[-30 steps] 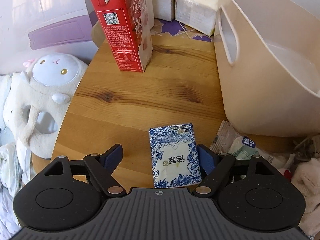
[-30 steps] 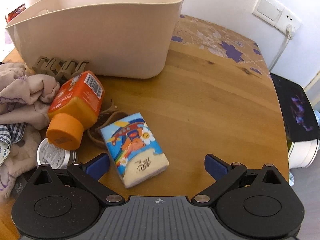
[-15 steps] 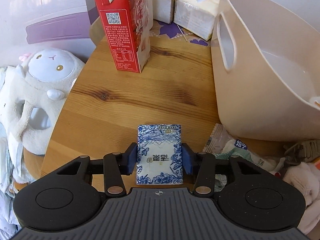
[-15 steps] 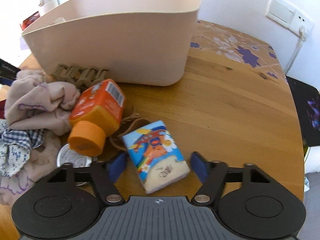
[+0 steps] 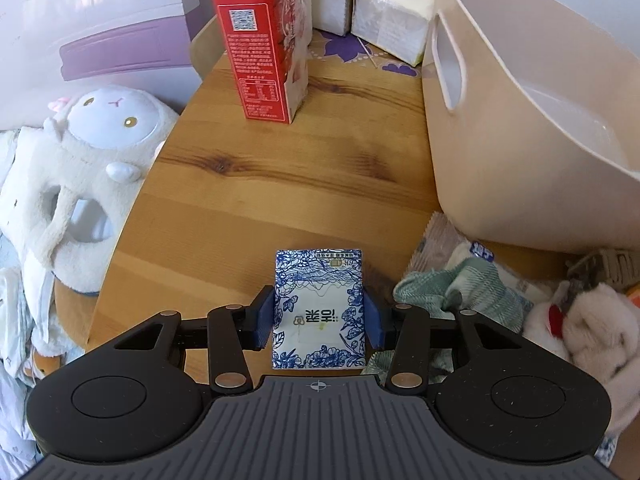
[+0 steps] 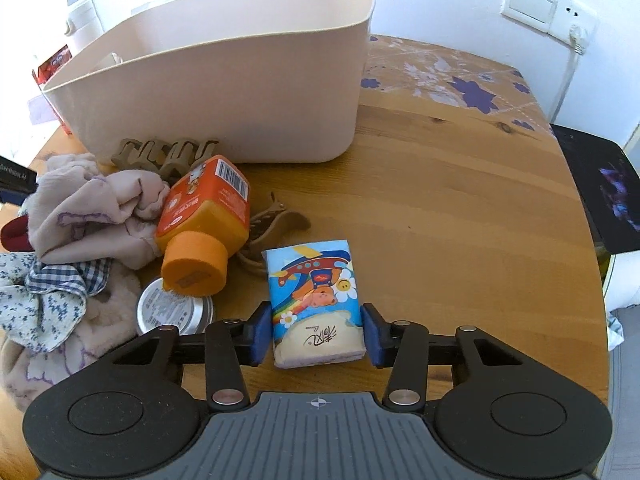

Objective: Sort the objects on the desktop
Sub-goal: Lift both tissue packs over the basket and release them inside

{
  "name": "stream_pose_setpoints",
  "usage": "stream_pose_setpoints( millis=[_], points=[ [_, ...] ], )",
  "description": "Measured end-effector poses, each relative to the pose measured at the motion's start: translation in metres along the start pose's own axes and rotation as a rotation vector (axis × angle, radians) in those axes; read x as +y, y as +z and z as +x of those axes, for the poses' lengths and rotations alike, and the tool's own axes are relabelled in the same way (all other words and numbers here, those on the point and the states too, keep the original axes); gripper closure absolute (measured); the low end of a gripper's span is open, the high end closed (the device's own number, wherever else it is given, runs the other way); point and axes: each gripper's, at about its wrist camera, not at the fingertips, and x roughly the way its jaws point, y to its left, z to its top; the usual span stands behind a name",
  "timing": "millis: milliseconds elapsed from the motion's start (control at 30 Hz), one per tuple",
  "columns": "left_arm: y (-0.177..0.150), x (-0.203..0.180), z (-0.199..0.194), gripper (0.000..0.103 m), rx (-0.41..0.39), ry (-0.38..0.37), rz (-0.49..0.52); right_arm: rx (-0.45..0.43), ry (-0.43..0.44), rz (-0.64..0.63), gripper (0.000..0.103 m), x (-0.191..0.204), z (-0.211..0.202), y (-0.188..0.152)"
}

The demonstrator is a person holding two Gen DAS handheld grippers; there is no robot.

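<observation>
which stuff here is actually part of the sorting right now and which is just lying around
In play:
- blue floral tissue pack, pinched by the left gripper
- cartoon tissue pack, between the right gripper pads
- beige bin

Lying about:
- orange bottle
- round tin
- red carton
- plush sheep

QR code on red carton (image 5: pixel 260 40), barcode on orange bottle (image 6: pixel 206 216)

A round wooden table (image 6: pixel 460 200) carries a beige tub (image 6: pixel 240 92), red carton (image 5: pixel 266 40), tissue boxes (image 5: pixel 390 20) — and two tissue packs (image 5: pixel 319 308).
</observation>
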Motion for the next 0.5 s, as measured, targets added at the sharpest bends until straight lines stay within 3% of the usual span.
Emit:
stream_pose_setpoints(
  millis=[167, 300, 500],
  points=[
    [-0.008, 0.003, -0.012, 0.057, -0.022, -0.004, 0.004, -0.026, 0.004, 0.008, 0.059, 0.001, -0.010, -0.002],
    [-0.009, 0.008, -0.024, 0.057, -0.007, 0.018, -0.074, -0.048, 0.015, 0.011, 0.059, 0.005, -0.021, -0.003],
    [-0.004, 0.013, -0.054, 0.057, -0.045, -0.025, -0.115, -0.109, 0.015, 0.013, 0.059, 0.004, -0.046, 0.000]
  ],
)
